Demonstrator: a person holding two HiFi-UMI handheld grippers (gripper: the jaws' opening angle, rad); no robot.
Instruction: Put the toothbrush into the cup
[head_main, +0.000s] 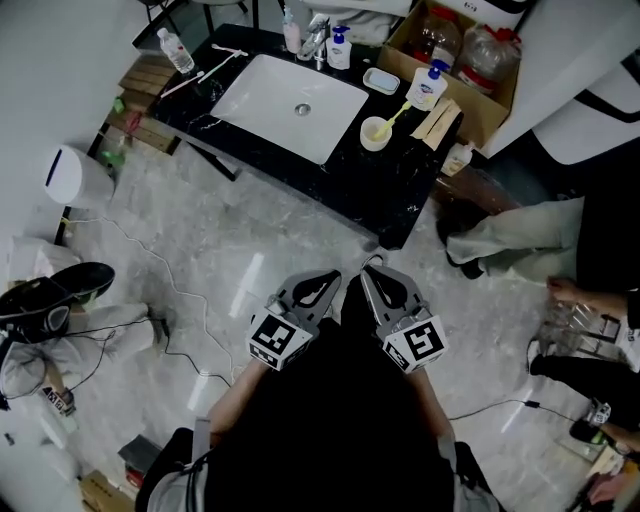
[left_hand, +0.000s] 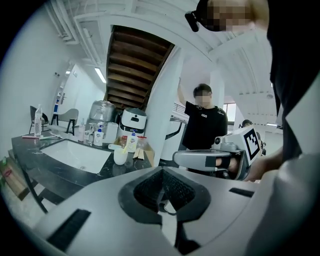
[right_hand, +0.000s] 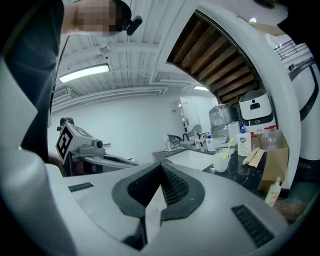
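Left gripper (head_main: 332, 282) and right gripper (head_main: 370, 276) sit side by side at bottom centre, both clenched with nothing between the jaws. Toothbrush (head_main: 397, 117) stands in cup (head_main: 375, 133), upper centre-right, on counter (head_main: 400, 195) just right of sink (head_main: 285, 95).

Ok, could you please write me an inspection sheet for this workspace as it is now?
Surface: black marble counter with a white sink.
Job's things: the yellow toothbrush already stands in the white cup, right of the sink.
Clutter: soap pump bottle, water bottle, soap dish, cardboard box with bottles.
Grippers: left tongs and right tongs are both shut and empty, held near the person's body, away from the counter.
Cables: white cable and black cable on the floor.
Surroundings: grey marble floor; other people on both sides.
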